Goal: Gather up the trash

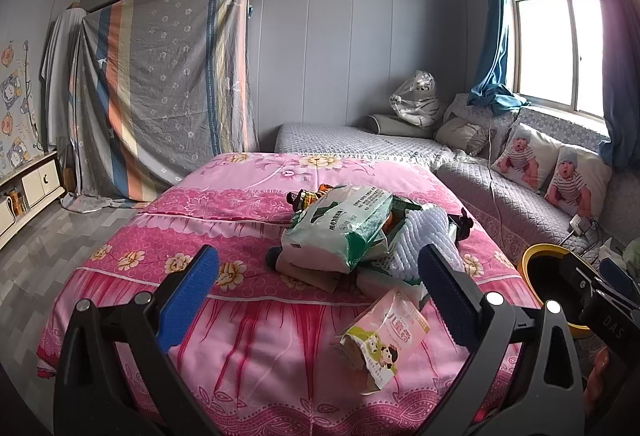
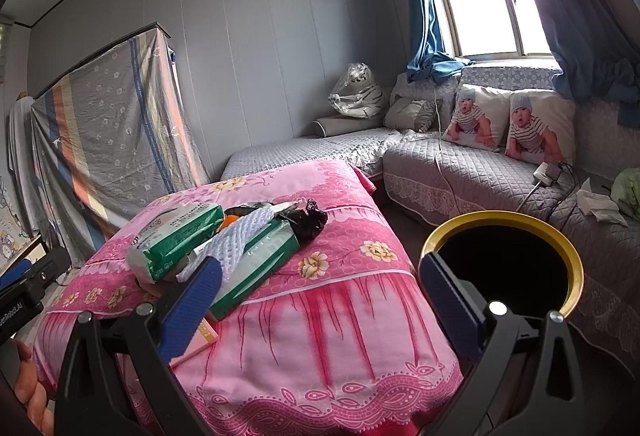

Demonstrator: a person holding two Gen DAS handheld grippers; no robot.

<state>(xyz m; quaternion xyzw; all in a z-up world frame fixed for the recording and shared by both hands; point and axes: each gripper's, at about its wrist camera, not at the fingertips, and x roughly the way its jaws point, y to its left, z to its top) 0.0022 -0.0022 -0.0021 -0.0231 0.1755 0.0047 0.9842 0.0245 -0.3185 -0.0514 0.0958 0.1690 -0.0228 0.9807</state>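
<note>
The left gripper (image 1: 320, 292) hangs spread and empty above the pink flowered cloth (image 1: 248, 348), and the trash lies ahead of it: a small pink snack packet (image 1: 380, 336) nearest the front edge, and behind it a heap of a green-and-white tissue pack (image 1: 340, 232), a white knitted cloth (image 1: 424, 240) and a black bag (image 2: 310, 220). The packet is thin and flat, so a shallow pinch could catch the cloth with it or slip off; a careless reach may topple the heap. Further right, the right gripper (image 2: 320, 296) is likewise spread and empty, just beside the black bin with its yellow rim (image 2: 576, 276), which stands between the covered table and the grey sofa (image 2: 460, 172).
</note>
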